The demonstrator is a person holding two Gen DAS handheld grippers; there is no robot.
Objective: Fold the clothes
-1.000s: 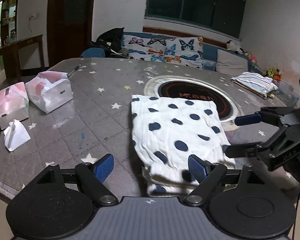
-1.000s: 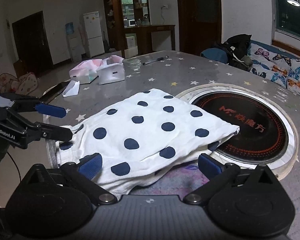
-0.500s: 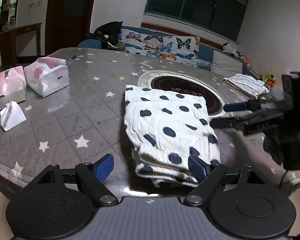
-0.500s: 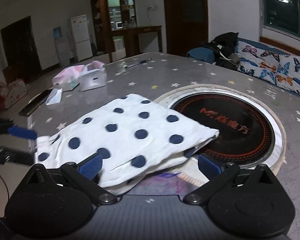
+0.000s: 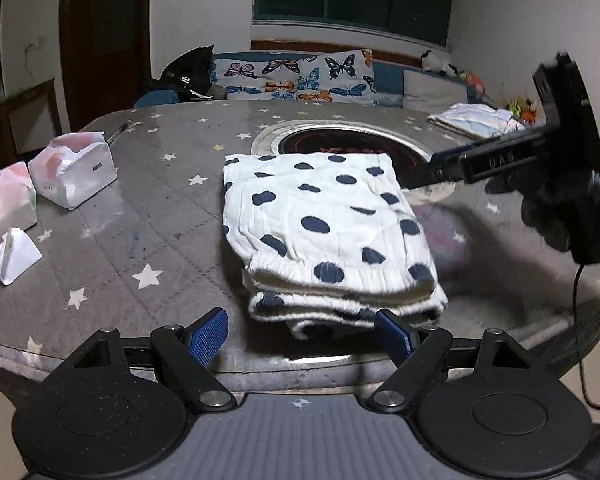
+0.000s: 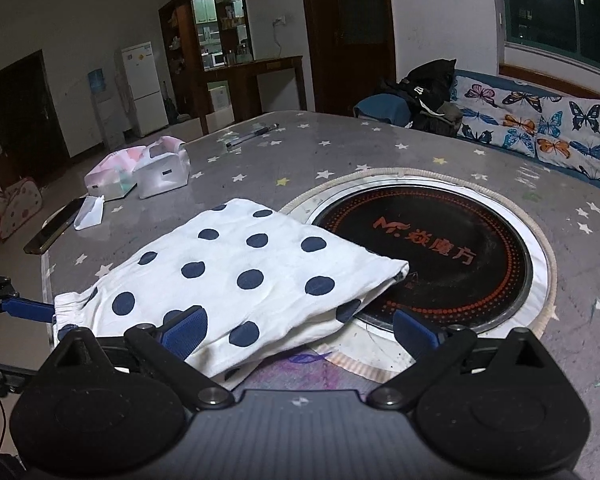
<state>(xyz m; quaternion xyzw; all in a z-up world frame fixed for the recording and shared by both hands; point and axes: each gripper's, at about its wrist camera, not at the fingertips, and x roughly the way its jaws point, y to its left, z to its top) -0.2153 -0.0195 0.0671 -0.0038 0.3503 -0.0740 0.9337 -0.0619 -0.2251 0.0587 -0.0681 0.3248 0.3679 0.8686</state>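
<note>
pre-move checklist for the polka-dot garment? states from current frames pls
1. Left gripper open, holding nothing: ok.
2. Right gripper open, holding nothing: ok.
3. Polka-dot garment folded into a stacked rectangle with layers roughly aligned: ok.
4. Garment fully on the table: ok, though its elastic end lies near the front edge.
5. Garment off the round cooktop: not ok, one corner overlaps its rim.
6. Path to the folded pile at the far right: cannot tell, the right gripper blocks part of that view.
</note>
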